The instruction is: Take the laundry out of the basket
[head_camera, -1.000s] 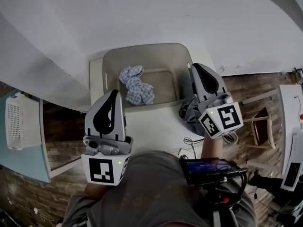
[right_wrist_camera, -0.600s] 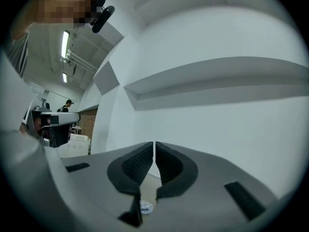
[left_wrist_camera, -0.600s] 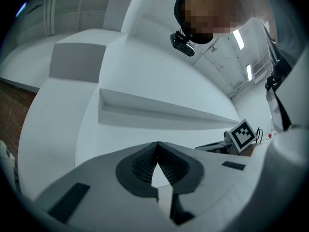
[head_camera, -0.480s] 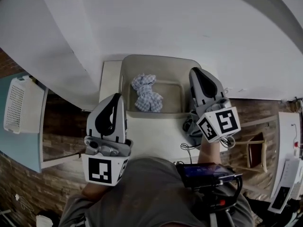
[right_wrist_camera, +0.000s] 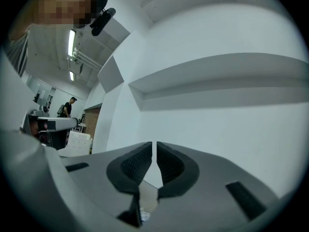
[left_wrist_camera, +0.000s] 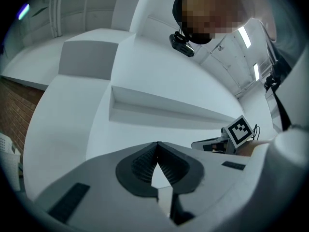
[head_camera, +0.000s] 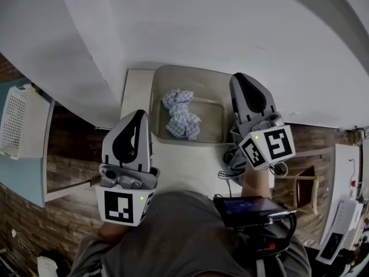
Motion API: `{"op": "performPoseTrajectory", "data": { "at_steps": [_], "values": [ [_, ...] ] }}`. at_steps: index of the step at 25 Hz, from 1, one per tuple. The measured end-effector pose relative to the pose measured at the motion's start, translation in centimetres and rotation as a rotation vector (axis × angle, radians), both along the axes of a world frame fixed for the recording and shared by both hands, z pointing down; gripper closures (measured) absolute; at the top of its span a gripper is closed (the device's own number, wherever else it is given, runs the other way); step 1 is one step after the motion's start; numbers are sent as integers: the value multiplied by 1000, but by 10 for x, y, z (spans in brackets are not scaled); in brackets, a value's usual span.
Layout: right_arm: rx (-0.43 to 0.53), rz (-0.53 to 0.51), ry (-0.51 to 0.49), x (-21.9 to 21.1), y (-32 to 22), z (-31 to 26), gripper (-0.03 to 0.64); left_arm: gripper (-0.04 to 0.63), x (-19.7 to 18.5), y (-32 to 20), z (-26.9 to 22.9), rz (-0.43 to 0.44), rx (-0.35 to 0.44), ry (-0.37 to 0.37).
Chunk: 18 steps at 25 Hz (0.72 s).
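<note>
At the far left a white perforated plastic crate [head_camera: 20, 123] sits on a pale blue surface, well apart from everything else. Next comes my left gripper [head_camera: 138, 117], held over the near left edge of the white counter [head_camera: 190, 163]. Its jaws are clenched, the ribbed black pads meeting at their tips with nothing between them, and they look out at plain white wall. The left marker cube [head_camera: 123, 205] behind them carries a black-and-white square code, and a small green light glows near its corner.

Just ahead and to the right, the grey-beige rectangular plastic basket [head_camera: 214, 79] stands on the counter against the wall. The laundry lies inside it, toward its left half: one crumpled blue-and-white checked cloth [head_camera: 181, 115], with neither gripper touching it.

My right gripper [head_camera: 238, 78] hangs over the basket's right rim, beside the cloth but apart from it. Its jaws are drawn together and empty, with only a thin slit between the pads. The right marker cube [head_camera: 267, 147] shows two faces, each with a square code. Below it, a dark flat device with a bluish screen [head_camera: 248, 203] sits at my waist.
</note>
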State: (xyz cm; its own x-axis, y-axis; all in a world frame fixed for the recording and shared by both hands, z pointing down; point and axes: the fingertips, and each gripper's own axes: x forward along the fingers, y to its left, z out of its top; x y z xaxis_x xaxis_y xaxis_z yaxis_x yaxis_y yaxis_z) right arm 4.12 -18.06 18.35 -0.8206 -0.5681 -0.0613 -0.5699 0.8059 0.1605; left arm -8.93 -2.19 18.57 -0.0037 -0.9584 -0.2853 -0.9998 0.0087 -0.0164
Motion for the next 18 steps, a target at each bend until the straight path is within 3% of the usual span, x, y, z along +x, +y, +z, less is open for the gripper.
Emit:
{"op": "performPoseTrajectory", "data": {
  "at_steps": [8, 18],
  "values": [
    [-57, -60, 78, -45, -25, 34, 550, 588, -33, -26, 18, -26, -41, 50],
    [-194, -135, 212, -88, -56, 114, 517, 588, -72, -63, 59, -76, -123, 99]
  ]
}}
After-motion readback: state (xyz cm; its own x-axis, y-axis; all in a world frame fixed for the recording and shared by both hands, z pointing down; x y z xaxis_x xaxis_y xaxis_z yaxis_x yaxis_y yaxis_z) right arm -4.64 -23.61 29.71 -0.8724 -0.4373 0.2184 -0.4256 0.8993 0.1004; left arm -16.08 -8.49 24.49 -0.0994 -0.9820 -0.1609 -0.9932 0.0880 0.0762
